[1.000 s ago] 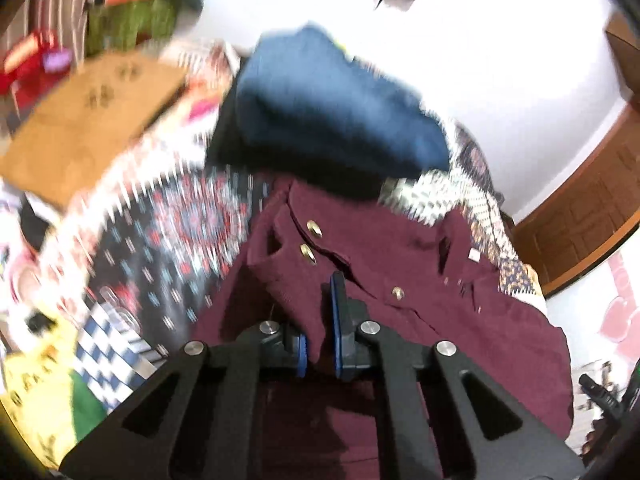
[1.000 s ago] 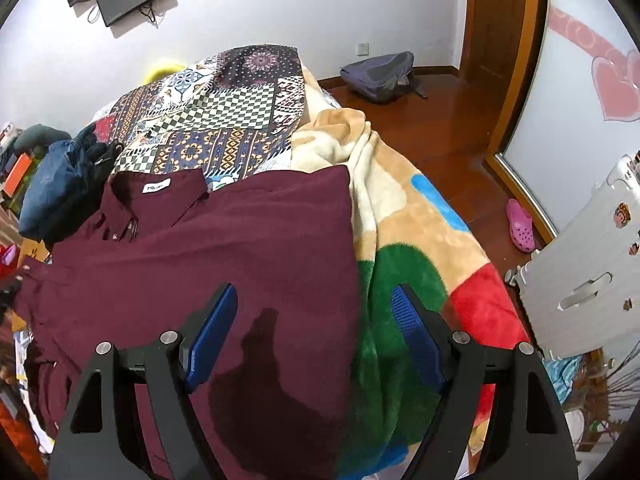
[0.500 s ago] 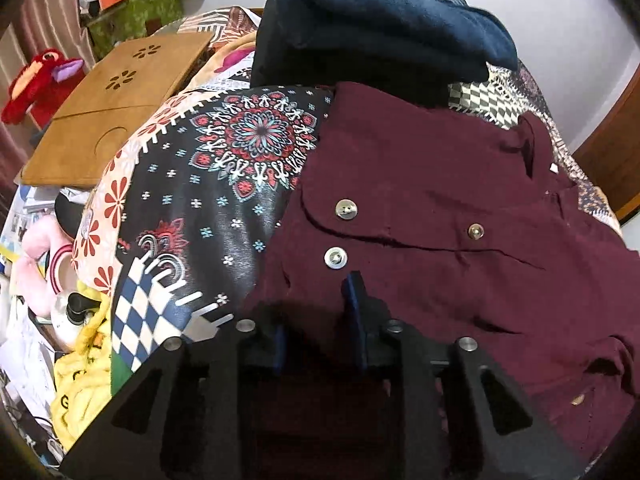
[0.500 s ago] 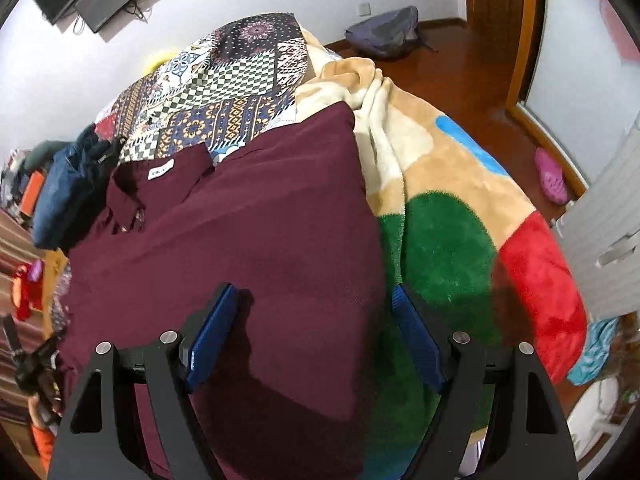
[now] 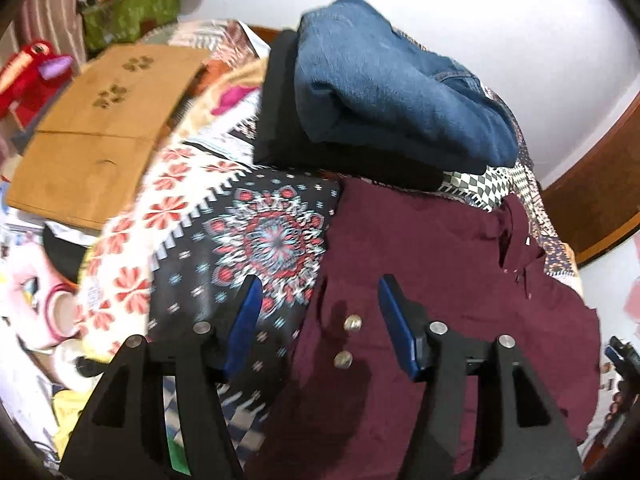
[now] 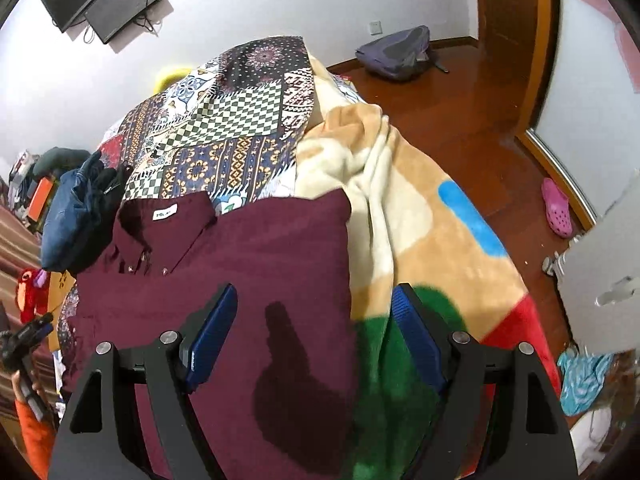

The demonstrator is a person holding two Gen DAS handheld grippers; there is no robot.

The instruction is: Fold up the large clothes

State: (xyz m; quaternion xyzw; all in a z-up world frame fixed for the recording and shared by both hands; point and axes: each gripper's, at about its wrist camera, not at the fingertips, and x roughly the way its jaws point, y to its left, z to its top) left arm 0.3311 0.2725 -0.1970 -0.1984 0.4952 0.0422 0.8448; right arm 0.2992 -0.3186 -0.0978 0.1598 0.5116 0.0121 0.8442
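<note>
A maroon button-up shirt (image 6: 248,264) lies spread flat on the bed's patchwork quilt (image 6: 224,120), its collar toward the quilt's far end. My left gripper (image 5: 316,320) hovers over the shirt's edge where two metal snaps (image 5: 348,340) show — its jaws are spread wide and hold nothing. My right gripper (image 6: 312,340) hangs above the shirt's opposite edge, beside a colourful fleece blanket (image 6: 432,240), jaws also wide and empty. Folded blue jeans (image 5: 392,92) on a black garment (image 5: 280,112) sit just beyond the shirt.
</note>
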